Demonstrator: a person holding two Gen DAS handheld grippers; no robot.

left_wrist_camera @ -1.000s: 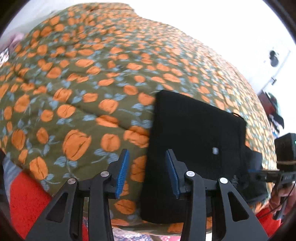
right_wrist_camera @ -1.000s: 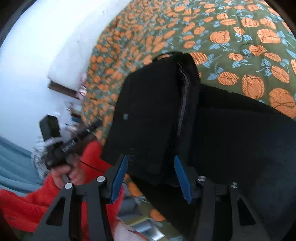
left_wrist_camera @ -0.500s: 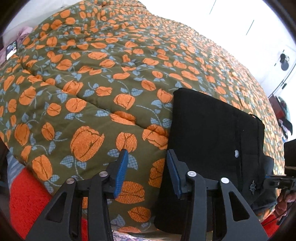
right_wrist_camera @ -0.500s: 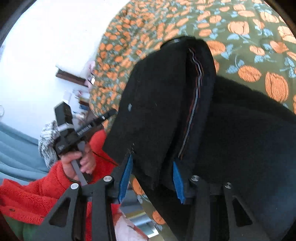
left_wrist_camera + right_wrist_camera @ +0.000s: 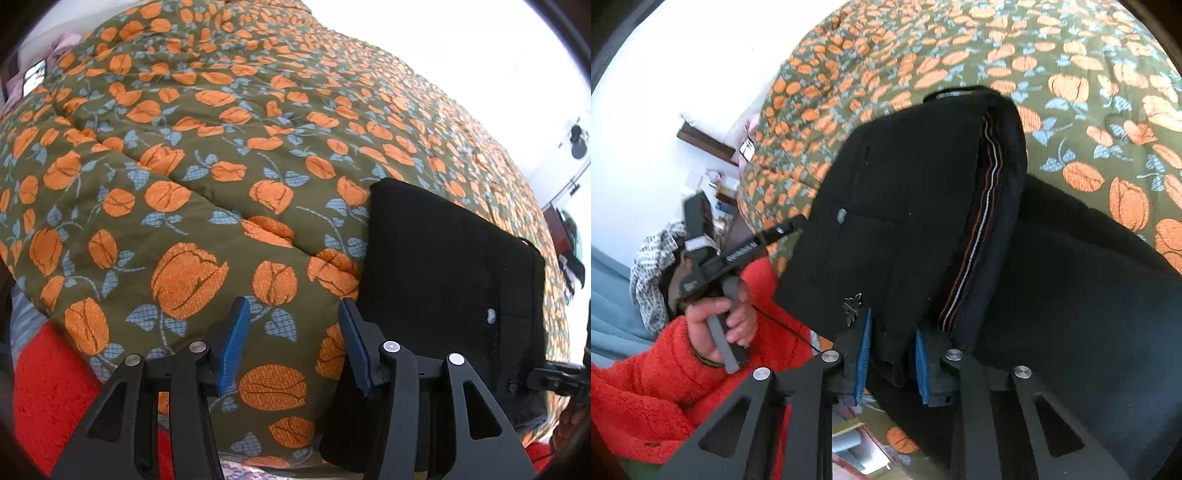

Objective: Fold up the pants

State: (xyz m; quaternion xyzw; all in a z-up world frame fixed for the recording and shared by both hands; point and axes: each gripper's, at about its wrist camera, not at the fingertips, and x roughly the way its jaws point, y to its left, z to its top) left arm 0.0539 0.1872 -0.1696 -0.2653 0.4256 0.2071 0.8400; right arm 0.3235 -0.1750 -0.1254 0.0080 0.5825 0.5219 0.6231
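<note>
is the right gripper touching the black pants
Touching. The right wrist view shows the closing right gripper with a fold of the black pants between its blue pads, cloth against both.

Both our grippers tilt downward

Our left gripper (image 5: 291, 343) is opening, nothing between its pads; our right gripper (image 5: 892, 356) is closing on black cloth; our left hand (image 5: 718, 325), red-sleeved, grips its handle.

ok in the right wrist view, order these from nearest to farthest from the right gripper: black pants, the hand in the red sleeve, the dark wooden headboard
1. Folded black pants: their edge sits between the closing jaws of the right gripper.
2. Hand in the fuzzy red sleeve: off to the left, holding the other gripper's handle.
3. Dark wooden headboard: far upper left, at the bed's end.
</note>
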